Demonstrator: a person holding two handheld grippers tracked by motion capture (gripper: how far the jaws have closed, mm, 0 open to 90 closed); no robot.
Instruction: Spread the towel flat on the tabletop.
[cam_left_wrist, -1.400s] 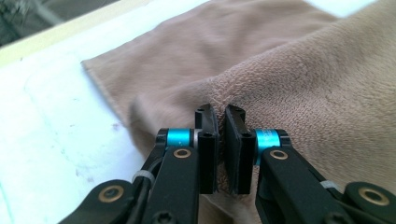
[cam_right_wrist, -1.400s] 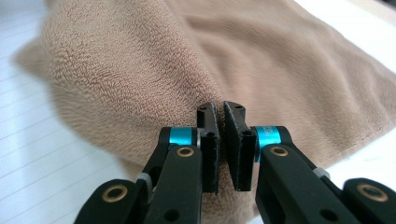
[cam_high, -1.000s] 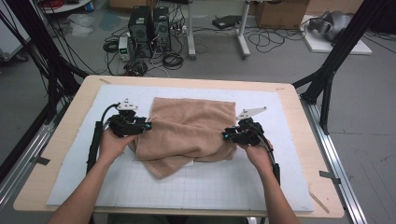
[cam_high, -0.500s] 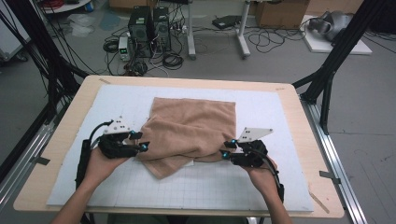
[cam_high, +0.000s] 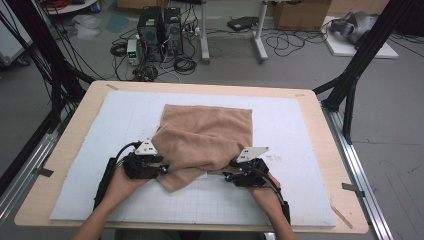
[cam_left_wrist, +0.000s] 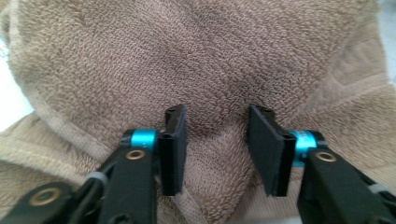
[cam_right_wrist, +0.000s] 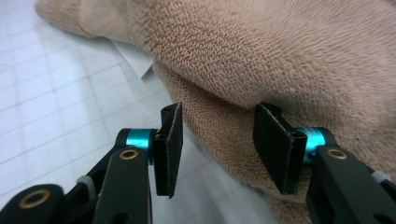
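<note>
Both grippers, left gripper (cam_high: 162, 170) and right gripper (cam_high: 227, 175), straddle the towel's (cam_high: 205, 135) near edge (seemingly to fold it); left jaws, just closing, and right jaws, just opening, gape around cloth unpinched.

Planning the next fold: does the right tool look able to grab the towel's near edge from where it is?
Probably yes: the right tool stands open with the towel edge between its jaws, nothing blocking.

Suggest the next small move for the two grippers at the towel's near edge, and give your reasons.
Probably close both on the towel's near edge. The left gripper's jaws, which just closed a little, stand apart with a fold of cloth between them. The right gripper's jaws, just opening, straddle the rolled edge without pinching it. Neither has a grip yet, so the towel cannot be lifted or spread.
</note>
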